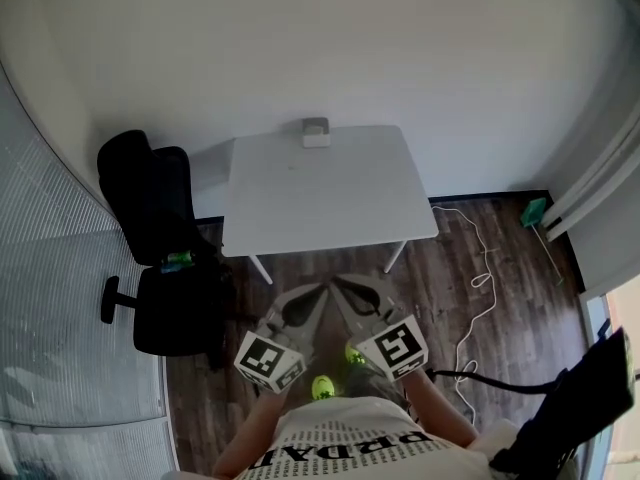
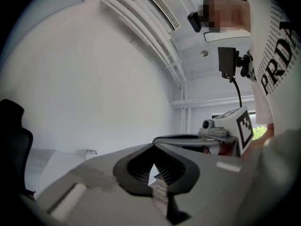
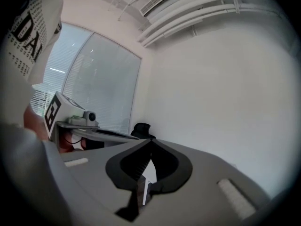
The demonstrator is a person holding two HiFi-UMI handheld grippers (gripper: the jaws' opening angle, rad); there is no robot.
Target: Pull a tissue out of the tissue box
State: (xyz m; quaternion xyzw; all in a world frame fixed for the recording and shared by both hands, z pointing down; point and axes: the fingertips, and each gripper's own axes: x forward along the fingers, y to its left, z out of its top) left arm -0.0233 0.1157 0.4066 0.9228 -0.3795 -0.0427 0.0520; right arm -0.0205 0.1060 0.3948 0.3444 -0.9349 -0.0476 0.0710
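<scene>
The tissue box [image 1: 316,132] is a small pale box at the far edge of the white table [image 1: 320,193], against the wall. The left gripper view shows the tissue box [image 2: 91,152] as a small shape far off. Both grippers hang over the wood floor in front of the table, close to my body and well short of the box. My left gripper [image 1: 318,290] is shut with nothing in it, its tips meeting [image 2: 154,145]. My right gripper [image 1: 338,282] is shut and holds nothing too [image 3: 151,139]. The two point towards each other, their tips almost touching.
A black office chair [image 1: 165,258] stands left of the table with a green can [image 1: 178,260] on it. A white cable [image 1: 480,268] trails over the floor at the right. A green object [image 1: 533,211] lies by the right wall. Black gear [image 1: 590,398] sits at the lower right.
</scene>
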